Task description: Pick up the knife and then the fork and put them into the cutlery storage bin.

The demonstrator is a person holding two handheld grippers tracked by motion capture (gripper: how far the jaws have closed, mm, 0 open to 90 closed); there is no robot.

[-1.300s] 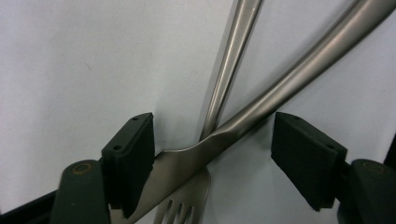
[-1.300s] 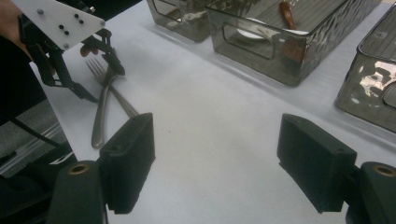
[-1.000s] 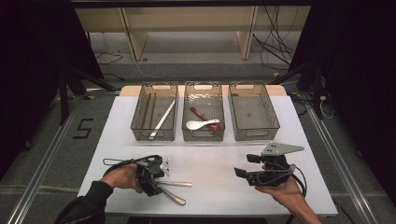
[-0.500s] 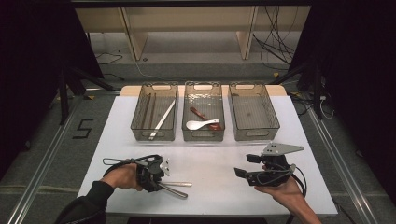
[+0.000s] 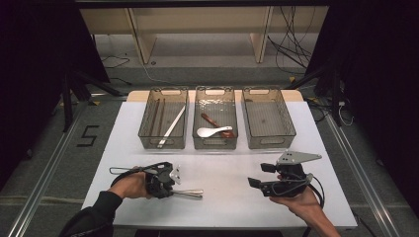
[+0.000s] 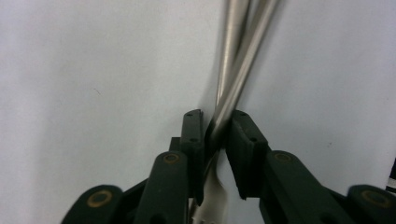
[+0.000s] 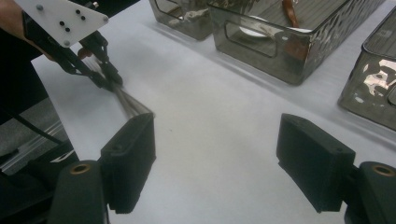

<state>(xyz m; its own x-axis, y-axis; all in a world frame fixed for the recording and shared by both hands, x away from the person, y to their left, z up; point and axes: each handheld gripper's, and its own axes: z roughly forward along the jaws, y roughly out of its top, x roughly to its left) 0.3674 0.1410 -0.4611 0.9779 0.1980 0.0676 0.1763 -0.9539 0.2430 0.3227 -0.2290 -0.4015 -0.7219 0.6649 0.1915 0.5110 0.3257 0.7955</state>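
- dark room, shelving and loose cables behind; white table [image 5: 222,197] carries three clear bins in a row at its far side.
- landmark: the middle bin [image 5: 215,123]. it holds a white spoon [image 5: 213,132] and a brown spoon [image 5: 211,120]; the bin to its left [image 5: 164,123] holds long sticks, probably chopsticks; the bin to its right [image 5: 268,123] looks empty. reads as sorting by kind.
- two metal utensils [image 5: 188,193] lie on the table, near and left of the middle bin, handles crossing in a shallow x.
- left gripper [image 6: 217,135]: jaws have just been closing and are now narrow, pads pinching both metal handles right at the crossing. likely chosen so one pinch takes the pair. the utensil heads are hidden behind the gripper body, so fork or knife cannot be told.
- the handles rest low against the table; not lifted clear as far as i can judge.
- right gripper [image 7: 215,163]: jaws wide, nothing between them, held over bare table near and right of the middle bin, facing the left gripper. looks like standby.
- risk: smooth round handles crossed in one grip may scissor or slip on lifting.
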